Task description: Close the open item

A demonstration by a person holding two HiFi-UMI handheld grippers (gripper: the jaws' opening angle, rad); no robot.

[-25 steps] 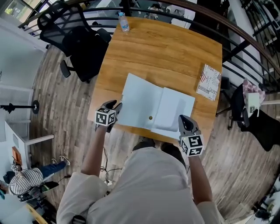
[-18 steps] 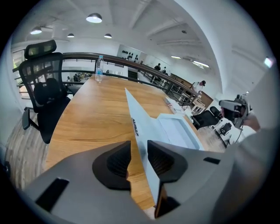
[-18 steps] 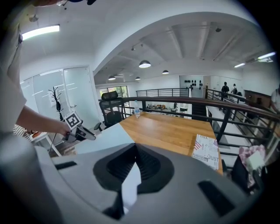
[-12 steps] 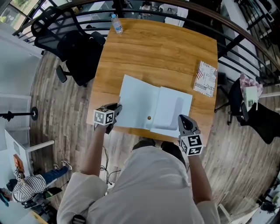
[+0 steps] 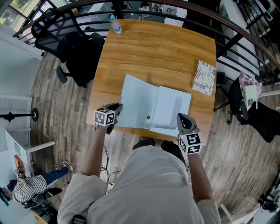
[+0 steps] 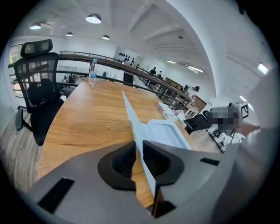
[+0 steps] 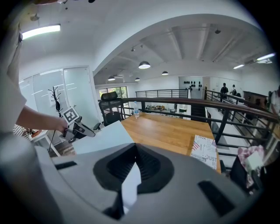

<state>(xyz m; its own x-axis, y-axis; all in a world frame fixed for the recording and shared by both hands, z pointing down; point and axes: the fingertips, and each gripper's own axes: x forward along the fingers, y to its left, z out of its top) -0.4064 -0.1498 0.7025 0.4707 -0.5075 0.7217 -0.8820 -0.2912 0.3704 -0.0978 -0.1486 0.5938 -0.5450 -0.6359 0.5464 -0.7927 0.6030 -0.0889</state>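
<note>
A pale blue folder point(image 5: 142, 105) lies open on the wooden table point(image 5: 157, 52), with a small snap button point(image 5: 148, 117) near its fold. My left gripper point(image 5: 117, 108) is at the folder's left edge. In the left gripper view its jaws point(image 6: 136, 151) are closing with the left cover point(image 6: 139, 131) standing edge-on between the pads. My right gripper point(image 5: 181, 118) is at the front right corner, and its jaws point(image 7: 133, 168) are shut on the right flap point(image 7: 130, 188). The rest of the folder point(image 7: 98, 136) stretches away to the left gripper.
A printed booklet point(image 5: 204, 78) lies near the table's right edge. A water bottle point(image 5: 116, 25) stands at the far left corner. A black office chair point(image 5: 70, 41) is left of the table, and a dark railing point(image 5: 183, 6) runs behind it.
The left gripper's fingers have drawn closer together around the folder's left edge. The right gripper keeps its hold, and the folder lies as before.
</note>
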